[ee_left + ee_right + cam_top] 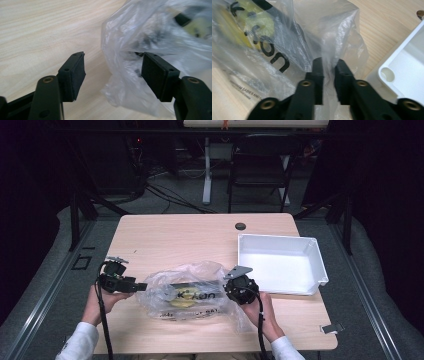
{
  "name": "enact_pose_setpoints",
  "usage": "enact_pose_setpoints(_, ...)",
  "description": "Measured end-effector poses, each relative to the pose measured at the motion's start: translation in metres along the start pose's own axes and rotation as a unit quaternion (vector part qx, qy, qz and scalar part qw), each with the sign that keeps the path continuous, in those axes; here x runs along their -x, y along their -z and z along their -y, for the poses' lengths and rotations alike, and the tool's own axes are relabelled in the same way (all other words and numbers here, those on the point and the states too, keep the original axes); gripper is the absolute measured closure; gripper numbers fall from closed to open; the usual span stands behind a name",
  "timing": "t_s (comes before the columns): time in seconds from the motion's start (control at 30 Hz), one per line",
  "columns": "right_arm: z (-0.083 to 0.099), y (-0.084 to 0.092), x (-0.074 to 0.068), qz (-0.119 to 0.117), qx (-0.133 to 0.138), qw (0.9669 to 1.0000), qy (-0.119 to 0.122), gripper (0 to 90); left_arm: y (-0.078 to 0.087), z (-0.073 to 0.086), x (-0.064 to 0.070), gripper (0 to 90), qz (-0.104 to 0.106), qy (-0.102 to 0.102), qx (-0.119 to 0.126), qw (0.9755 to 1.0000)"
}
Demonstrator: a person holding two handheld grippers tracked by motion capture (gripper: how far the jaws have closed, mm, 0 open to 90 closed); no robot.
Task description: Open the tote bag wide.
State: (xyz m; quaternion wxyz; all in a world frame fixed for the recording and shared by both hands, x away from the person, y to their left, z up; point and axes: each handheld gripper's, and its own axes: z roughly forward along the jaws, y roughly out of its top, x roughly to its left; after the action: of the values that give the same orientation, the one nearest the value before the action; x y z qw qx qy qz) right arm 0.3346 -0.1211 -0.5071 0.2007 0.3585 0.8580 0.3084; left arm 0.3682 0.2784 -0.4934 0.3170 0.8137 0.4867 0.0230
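Observation:
A clear plastic bag [187, 296] with black lettering lies on the wooden table [175, 235], with something yellow [181, 303] inside. My left gripper [144, 286] is at the bag's left edge. In the left gripper view it [113, 62] stands open, and the bag's film [130, 50] bulges in between the jaws against the right pad [156, 73]. My right gripper [229, 291] is at the bag's right end. In the right gripper view its jaws [328, 63] are nearly together, pinching a fold of the bag [324, 32].
A white empty tray [310, 247] sits on the table just right of the bag, its corner [392, 72] close to my right gripper. A black grommet [240, 226] is near the far edge. A folding chair [260, 165] stands beyond the table.

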Motion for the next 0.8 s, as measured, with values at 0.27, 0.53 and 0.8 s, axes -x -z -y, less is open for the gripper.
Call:
enact_pose_setpoints(0.27,-0.003,-0.011,0.000,0.020,-0.005,0.9998,-0.008,87.6,0.009,-0.014,0.040,22.5,0.018,-0.045,0.027,0.9984)
enact_pose_setpoints(0.53,-0.002,-0.027,0.000,0.037,-0.015,0.9990,-0.018,87.6,-0.041,-0.025,0.068,33.1,-0.014,-0.100,-0.035,0.9943)
enact_pose_setpoints(0.8,0.000,-0.036,0.002,0.043,-0.021,0.9985,-0.026,86.3,-0.048,-0.019,0.043,87.1,-0.014,-0.075,-0.019,0.9969)
